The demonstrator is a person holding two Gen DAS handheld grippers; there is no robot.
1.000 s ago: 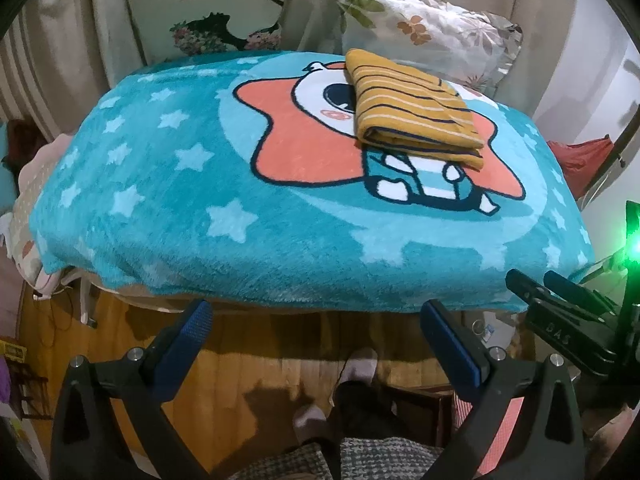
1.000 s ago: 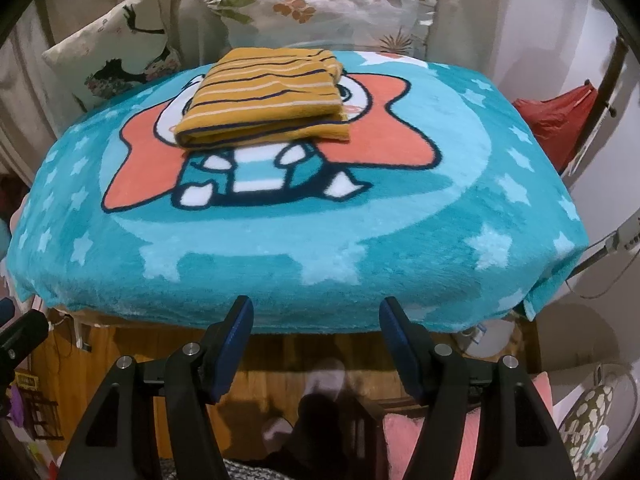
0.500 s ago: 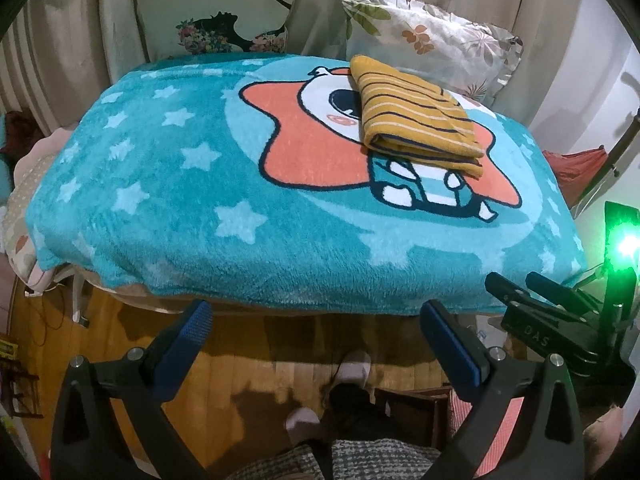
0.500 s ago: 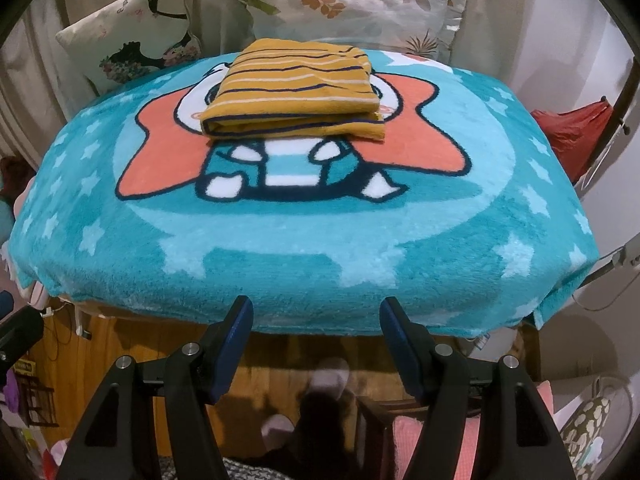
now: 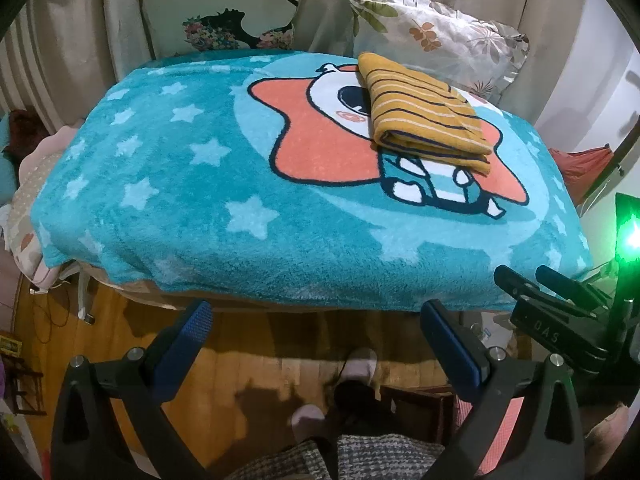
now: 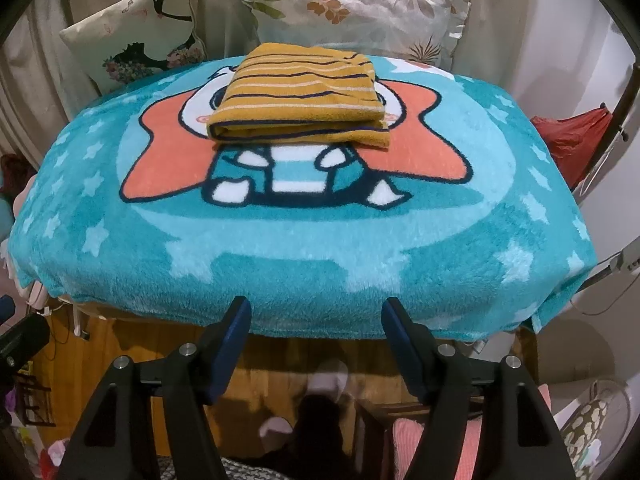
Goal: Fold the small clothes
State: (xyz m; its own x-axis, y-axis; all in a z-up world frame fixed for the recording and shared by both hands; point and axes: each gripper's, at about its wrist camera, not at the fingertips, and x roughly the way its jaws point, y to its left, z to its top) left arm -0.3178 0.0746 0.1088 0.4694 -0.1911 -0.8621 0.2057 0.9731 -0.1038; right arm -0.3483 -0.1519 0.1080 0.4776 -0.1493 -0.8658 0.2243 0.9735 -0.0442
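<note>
- Mustard-yellow striped garment [image 6: 302, 96] is seen lying folded on the far middle of the teal star blanket [image 6: 280, 248], larger in both views than a second ago; the grippers have been brought nearer.
- Left gripper [image 5: 316, 330] and right gripper [image 6: 316, 326] are held wide apart, empty, short of the blanket's near edge.
- Folding is judged finished.
- Two printed pillows [image 6: 356, 8] are propped behind; wooden floor [image 5: 256, 376] is visible below.

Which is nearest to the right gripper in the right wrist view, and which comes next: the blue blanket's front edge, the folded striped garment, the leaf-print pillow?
From the right gripper:
1. Blue blanket, front edge just ahead of the fingertips.
2. Folded striped garment, centre, further back on the blanket.
3. Leaf-print pillow, at the back, behind the garment.
</note>
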